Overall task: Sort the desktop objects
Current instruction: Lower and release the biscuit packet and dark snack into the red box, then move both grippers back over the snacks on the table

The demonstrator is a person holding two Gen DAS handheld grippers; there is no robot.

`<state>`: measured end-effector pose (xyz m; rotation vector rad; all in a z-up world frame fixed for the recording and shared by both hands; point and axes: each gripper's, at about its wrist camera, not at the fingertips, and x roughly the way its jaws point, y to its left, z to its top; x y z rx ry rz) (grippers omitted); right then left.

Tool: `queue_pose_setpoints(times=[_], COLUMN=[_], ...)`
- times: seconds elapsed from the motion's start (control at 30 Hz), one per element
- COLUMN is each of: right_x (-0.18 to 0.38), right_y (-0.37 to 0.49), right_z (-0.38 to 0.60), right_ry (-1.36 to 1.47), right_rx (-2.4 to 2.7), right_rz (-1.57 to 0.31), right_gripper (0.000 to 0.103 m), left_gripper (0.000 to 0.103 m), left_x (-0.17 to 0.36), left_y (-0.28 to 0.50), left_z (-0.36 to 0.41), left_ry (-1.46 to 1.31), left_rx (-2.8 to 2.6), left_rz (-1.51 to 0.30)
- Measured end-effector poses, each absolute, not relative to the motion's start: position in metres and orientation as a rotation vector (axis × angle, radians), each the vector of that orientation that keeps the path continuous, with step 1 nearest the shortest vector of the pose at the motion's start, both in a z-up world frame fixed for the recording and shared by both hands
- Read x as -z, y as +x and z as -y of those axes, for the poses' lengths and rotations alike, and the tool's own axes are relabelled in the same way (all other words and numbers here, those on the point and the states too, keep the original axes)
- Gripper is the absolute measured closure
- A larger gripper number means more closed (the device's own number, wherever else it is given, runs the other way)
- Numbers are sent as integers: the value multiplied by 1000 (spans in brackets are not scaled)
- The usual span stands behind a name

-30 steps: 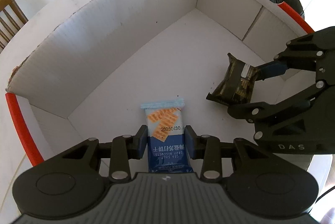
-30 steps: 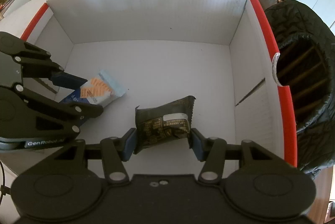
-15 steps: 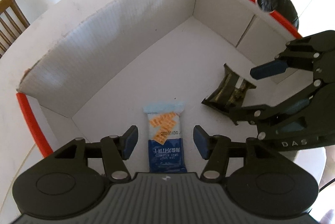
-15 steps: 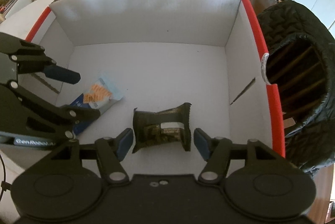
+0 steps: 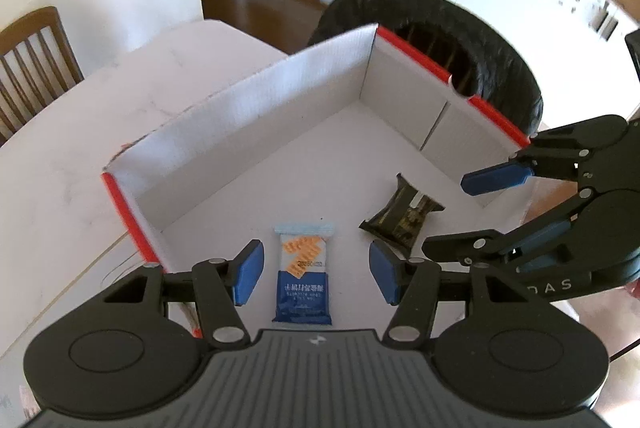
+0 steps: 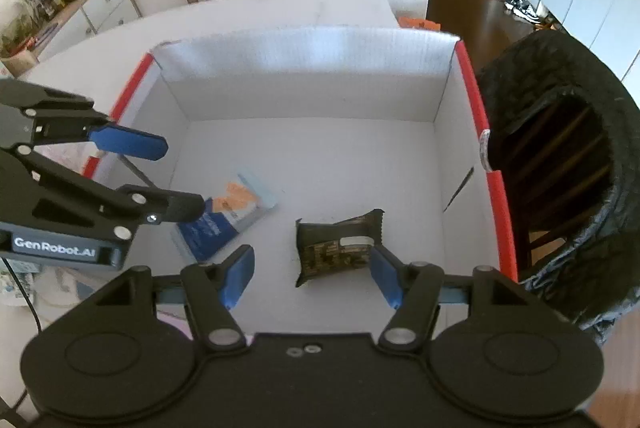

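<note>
The white red-rimmed box [image 6: 304,76] holds a blue biscuit packet [image 5: 303,270] at six o'clock and a dark snack packet [image 6: 338,248] beside it, floor otherwise bare, while the left gripper [image 5: 316,272] and right gripper [image 6: 310,272], a second ago clamped, now hover open above, empty.
</note>
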<state>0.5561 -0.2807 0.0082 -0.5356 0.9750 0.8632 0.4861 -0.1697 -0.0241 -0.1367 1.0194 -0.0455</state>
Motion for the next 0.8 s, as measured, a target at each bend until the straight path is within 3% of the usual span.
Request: queue_pose_setpoints(times=[0.3, 0.37, 0.8], right_x=[-37, -41, -48], right_y=[524, 516, 477], right_z=[294, 295, 304], right_ry=[-492, -493, -481], right_rx=[-865, -865, -864], right_rz=[-892, -867, -787], right_gripper=[38, 28, 26], left_gripper=[45, 40, 11], left_x=[-3, -6, -20], left_y=[443, 435, 395], left_z=[164, 165, 161], left_ry=[-158, -152, -161], left_rx=[10, -7, -28], left_rz=[-945, -930, -856])
